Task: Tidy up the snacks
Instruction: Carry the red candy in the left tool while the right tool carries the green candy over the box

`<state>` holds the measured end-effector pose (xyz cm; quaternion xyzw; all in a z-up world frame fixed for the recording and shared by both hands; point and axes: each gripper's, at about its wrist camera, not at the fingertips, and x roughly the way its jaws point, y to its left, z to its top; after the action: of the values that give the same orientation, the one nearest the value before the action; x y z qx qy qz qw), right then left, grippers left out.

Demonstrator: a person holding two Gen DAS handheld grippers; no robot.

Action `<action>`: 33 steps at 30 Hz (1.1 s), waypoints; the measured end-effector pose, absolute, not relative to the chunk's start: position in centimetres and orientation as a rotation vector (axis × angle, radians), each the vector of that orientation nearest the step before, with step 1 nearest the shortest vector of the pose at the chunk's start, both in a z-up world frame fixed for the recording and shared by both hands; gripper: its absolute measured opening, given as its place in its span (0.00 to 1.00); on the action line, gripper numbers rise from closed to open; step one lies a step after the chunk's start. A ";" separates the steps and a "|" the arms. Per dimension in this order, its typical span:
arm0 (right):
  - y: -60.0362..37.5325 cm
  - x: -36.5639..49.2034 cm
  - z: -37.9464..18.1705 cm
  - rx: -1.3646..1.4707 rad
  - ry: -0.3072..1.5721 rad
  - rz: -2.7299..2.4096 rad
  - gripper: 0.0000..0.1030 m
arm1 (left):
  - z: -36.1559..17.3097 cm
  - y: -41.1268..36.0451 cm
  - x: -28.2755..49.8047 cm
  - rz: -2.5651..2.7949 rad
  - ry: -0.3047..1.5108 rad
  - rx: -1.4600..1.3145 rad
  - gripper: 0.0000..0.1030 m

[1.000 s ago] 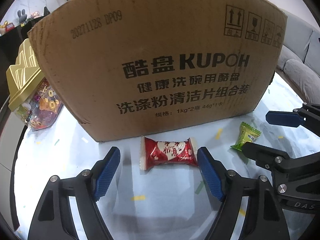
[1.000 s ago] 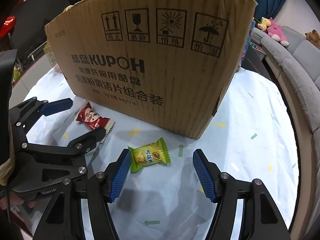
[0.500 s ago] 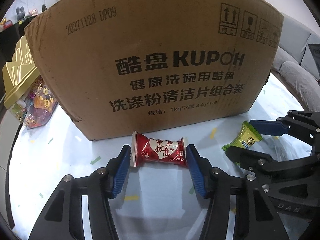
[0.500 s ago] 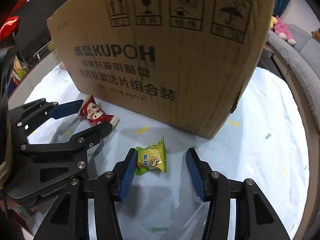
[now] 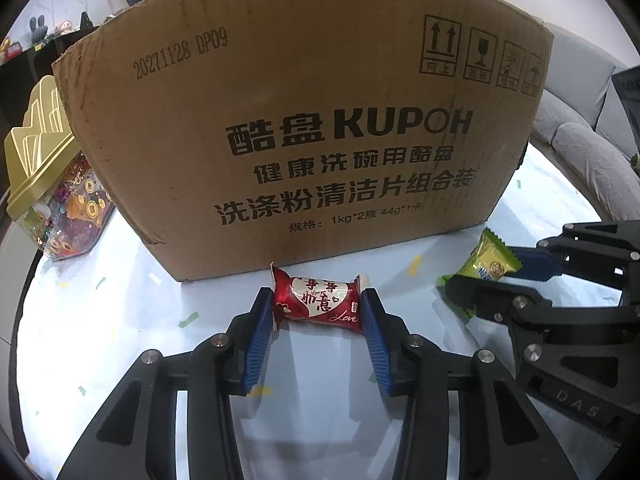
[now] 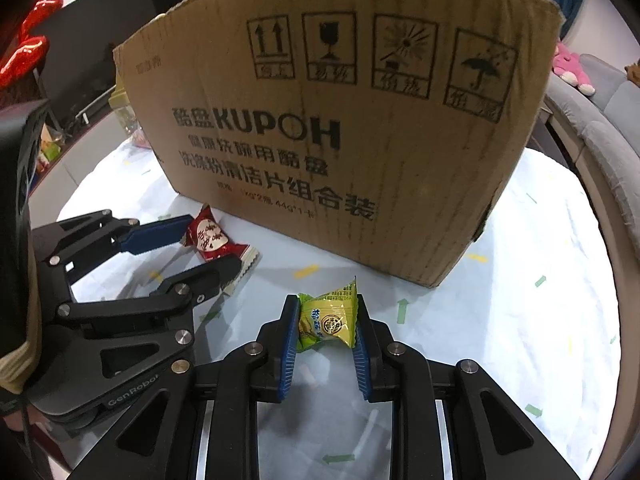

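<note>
Far left of left gripper (image 5: 318,304): clear tub with gold lid (image 5: 48,184), coin-like trinkets inside, tucked against left corner of cardboard box (image 5: 312,120).

Straight ahead of both grippers: cardboard box, upright on white confetti-print surface (image 5: 120,320), KUPOH print and handling symbols facing cameras, front wall just beyond both snacks.

Left gripper — jaws just been closing, now clamped on red candy (image 5: 318,300). Blue pads (image 5: 260,332) pressed on the wrapper's two crimped ends, candy lying crosswise between fingertips, white heart label up, resting on surface just short of box base. From right wrist view: same red candy (image 6: 210,236) between left gripper (image 6: 192,248) fingers, one crimped tail sticking out past the near finger.

Right of left gripper, near: right gripper (image 5: 486,276), black linkage, green wrapper showing between its fingers.

Right gripper (image 6: 328,316) — jaws just been closing, now shut on green candy (image 6: 328,318). Pads touching both sides of wrapper, wrapper bunched and standing up between fingertips, top crimp pointing toward the box. Candy in front of box's right end, clear of it.

Far right of right gripper: grey sofa (image 6: 608,120) past surface edge, pink plush toy (image 6: 570,68) on it.
</note>
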<state>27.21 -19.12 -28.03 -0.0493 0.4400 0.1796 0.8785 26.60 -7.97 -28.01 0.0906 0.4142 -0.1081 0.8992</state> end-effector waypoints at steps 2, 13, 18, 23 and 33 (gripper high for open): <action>-20.6 26.9 -27.5 -0.095 0.915 0.369 0.25 | -27.7 -8.2 26.6 -0.220 0.856 0.187 0.42; -21.1 25.7 -25.0 -0.089 0.883 0.340 0.25 | -24.5 -8.3 25.5 -0.200 0.814 0.180 0.42; -21.4 24.7 -23.3 -0.079 0.860 0.321 0.25 | -22.5 -8.2 24.5 -0.191 0.777 0.181 0.42; -21.2 23.6 -21.4 -0.087 0.830 0.309 0.25 | -20.4 -7.9 23.3 -0.179 0.741 0.172 0.42; -20.4 22.2 -17.6 -0.092 0.773 0.280 0.25 | -16.7 -6.5 22.5 -0.152 0.686 0.146 0.42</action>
<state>22.16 -20.39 -17.65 -0.0449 0.3757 0.1363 0.9156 22.53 -6.52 -16.66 0.0716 0.3357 -0.0746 0.9363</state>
